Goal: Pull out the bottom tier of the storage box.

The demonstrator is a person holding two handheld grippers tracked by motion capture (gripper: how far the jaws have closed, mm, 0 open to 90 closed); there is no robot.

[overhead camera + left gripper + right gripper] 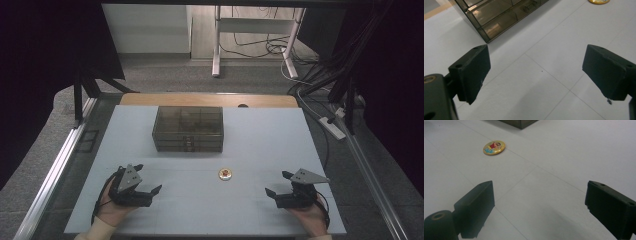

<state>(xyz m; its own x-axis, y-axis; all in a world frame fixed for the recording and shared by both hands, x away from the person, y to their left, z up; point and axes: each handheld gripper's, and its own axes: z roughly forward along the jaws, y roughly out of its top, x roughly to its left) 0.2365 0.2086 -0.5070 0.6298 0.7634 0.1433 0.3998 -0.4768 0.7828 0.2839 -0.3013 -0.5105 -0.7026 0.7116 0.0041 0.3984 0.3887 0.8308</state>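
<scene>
High view: round glossy badge [225,174]

No readable text, number or brand shows anywhere; the round yellow badge [494,147] bears a cartoon figure only.

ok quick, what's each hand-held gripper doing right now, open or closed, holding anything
Left hand-held gripper: open, holding nothing.
Right hand-held gripper: open, holding nothing.

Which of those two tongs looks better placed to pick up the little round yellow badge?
Probably the right tongs. The round yellow cartoon badge lies nearer them than the left tongs in the high view. Both are open and empty, and the badge sits well inside the right gripper view.
</scene>
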